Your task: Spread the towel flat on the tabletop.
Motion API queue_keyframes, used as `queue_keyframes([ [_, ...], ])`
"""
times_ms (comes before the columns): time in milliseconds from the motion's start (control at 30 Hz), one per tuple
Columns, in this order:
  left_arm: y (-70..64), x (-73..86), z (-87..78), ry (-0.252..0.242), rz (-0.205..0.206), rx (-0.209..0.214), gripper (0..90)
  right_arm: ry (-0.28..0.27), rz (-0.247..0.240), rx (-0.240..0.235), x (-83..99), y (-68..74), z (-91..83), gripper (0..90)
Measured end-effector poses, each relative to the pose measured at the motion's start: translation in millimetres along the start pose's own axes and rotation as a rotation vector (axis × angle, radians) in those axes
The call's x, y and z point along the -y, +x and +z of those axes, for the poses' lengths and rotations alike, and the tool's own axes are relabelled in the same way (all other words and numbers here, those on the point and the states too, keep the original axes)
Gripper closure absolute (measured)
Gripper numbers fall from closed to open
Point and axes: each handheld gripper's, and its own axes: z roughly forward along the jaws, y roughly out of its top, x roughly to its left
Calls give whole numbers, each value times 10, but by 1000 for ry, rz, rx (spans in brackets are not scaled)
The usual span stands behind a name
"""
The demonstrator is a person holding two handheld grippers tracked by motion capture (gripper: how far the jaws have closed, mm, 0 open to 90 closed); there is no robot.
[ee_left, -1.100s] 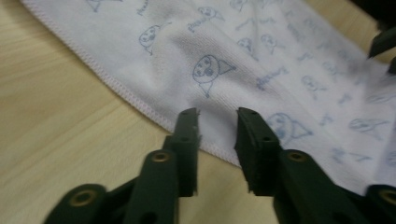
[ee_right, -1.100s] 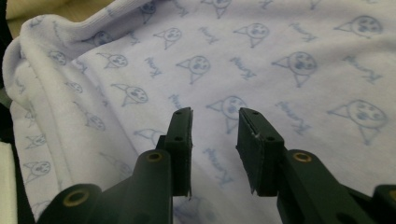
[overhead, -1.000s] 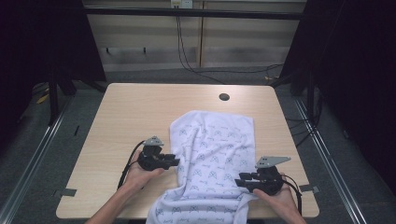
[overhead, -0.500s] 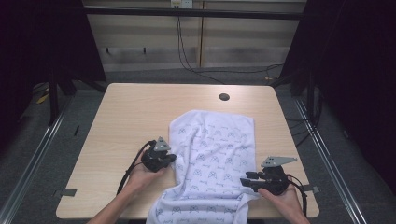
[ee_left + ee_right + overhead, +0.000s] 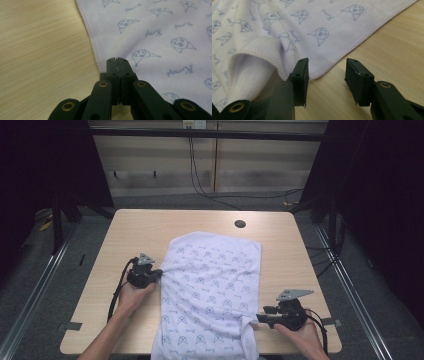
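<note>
A white towel (image 5: 215, 280) printed with small blue faces lies across the middle of the wooden table (image 5: 140, 230); its near end hangs over the front edge. My left gripper (image 5: 159, 274) is at the towel's left hem, and creases fan out from it. In the left gripper view the towel (image 5: 160, 30) runs under the jaws, and the left gripper (image 5: 116, 61) is shut on its hem. My right gripper (image 5: 260, 319) is at the towel's lower right edge. The right gripper (image 5: 325, 75) stands open, with a folded hem of the towel (image 5: 312, 22) against its left jaw.
A dark round hole (image 5: 240, 224) sits in the tabletop near the far edge. Bare wood lies to the left and right of the towel. Metal rails (image 5: 40, 280) run along the floor on both sides, and cables (image 5: 200, 180) hang at the back.
My left gripper has moved left and away from me, drawing the towel's left edge outward. The right gripper has stayed near the same spot.
</note>
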Motion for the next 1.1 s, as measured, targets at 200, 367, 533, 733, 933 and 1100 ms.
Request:
queue_keyframes([
  [200,-62,2,-103,-33,-62,138,824,-92,-11,-78,-142,88,-45,521],
  [367,-368,33,-290,-47,24,251,749,-42,-34,-118,-229,170,132,521],
  [533,-504,148,-134,21,87,240,733,54,-72,-57,-163,143,331,554],
  [733,-526,199,-187,48,79,276,898,78,-68,-48,-110,78,252,846],
  [933,-770,441,-441,89,99,386,900,157,-117,-165,126,244,33,845],
  [1100,-997,678,-707,152,106,491,900,162,-147,-192,223,380,-117,677],
])
